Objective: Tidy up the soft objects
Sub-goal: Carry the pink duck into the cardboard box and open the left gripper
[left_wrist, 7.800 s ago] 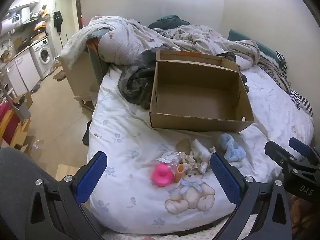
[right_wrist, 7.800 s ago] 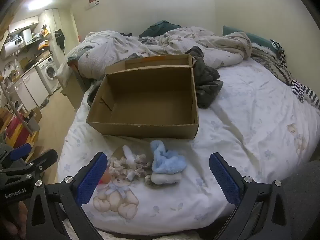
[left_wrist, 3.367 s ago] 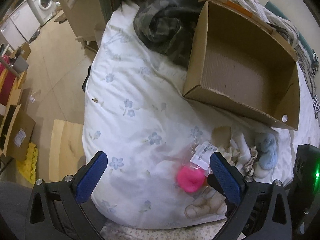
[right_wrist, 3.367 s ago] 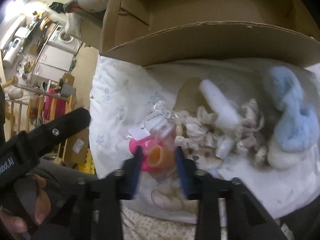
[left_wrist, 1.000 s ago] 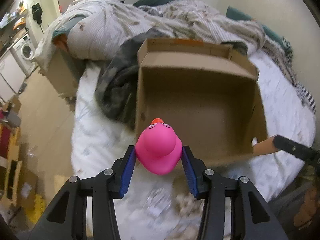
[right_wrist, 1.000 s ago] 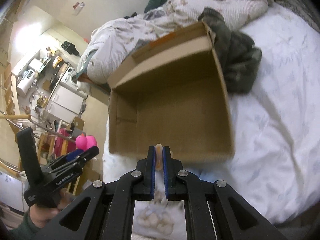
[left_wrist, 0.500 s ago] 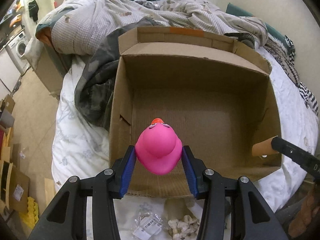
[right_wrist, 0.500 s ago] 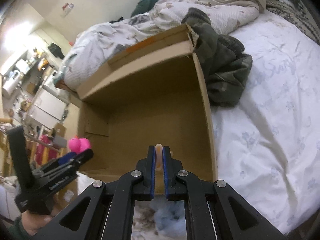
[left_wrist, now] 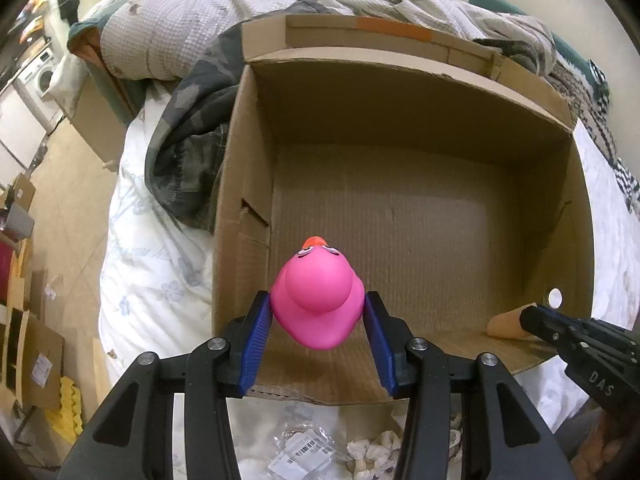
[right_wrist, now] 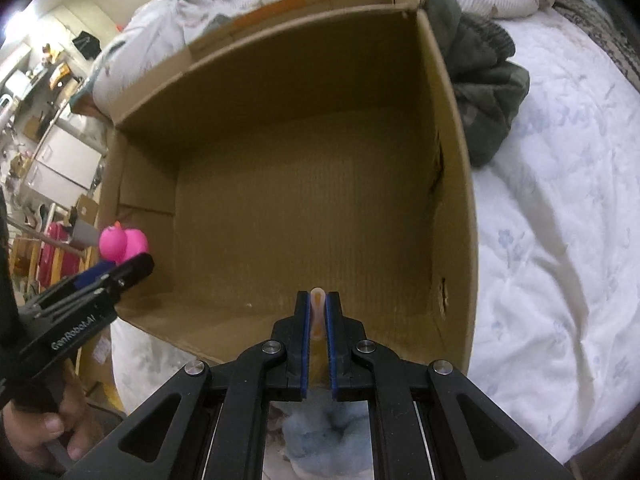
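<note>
Two toys held: a glossy pink rubber duck (left_wrist: 318, 304) and a small squashed peach-orange soft tube (right_wrist: 317, 312), both over an open brown cardboard box (left_wrist: 400, 216) that sits on a bed.
Duck position: clamped at its sides between the blue pads of the left gripper (left_wrist: 318, 320), above the near-left part of the box floor.
Duck direction: orange beak and eyes face away from the camera, toward the far wall of the box; its beak-to-tail axis runs along the gripper's line.
Tube position: pinched flat in the nearly closed right gripper (right_wrist: 318, 316), above the near-right part of the box; its length runs along the fingers, tip pointing into the box.
Step in hand: carrying both toys into the box, which looks empty inside.
Next move, as a judgement: lower a little, then part the jaws so each toy drops onto the cardboard floor.
Left behind: a fluffy pale blue plush (right_wrist: 320, 436), small cream soft pieces (left_wrist: 372, 450) and a clear plastic bag with a barcode label (left_wrist: 304, 450) lie on the white floral bed sheet (right_wrist: 560, 240) before the box.
Beside the box: a crumpled camouflage garment (left_wrist: 192, 128).
</note>
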Demonstrator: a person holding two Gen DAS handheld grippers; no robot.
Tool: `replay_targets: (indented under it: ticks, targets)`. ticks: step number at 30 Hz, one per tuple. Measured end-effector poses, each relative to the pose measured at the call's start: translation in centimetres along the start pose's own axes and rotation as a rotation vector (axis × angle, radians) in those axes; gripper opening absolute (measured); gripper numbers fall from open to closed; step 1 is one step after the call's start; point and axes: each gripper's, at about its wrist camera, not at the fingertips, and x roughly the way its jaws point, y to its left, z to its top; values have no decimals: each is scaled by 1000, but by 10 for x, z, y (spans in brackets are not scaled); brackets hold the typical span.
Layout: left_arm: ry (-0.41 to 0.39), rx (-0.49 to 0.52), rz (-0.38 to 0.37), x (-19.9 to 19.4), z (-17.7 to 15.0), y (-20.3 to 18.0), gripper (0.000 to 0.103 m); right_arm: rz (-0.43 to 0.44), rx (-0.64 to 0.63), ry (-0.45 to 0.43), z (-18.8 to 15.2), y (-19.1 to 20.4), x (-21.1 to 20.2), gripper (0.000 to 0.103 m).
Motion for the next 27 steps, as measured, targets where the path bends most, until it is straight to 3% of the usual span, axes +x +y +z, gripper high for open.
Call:
replay_targets:
  ticks: [23, 26, 27]
  targets:
    - [-34, 24, 29, 2, -2, -4, 43, 31, -14, 5, 4, 4, 2, 10]
    - [-25, 36, 27, 4, -2, -6, 43, 42, -10, -6, 5, 4, 0, 19]
    - [-23, 40, 27, 5, -2, -7, 44, 45, -6, -10, 6, 5, 0, 28]
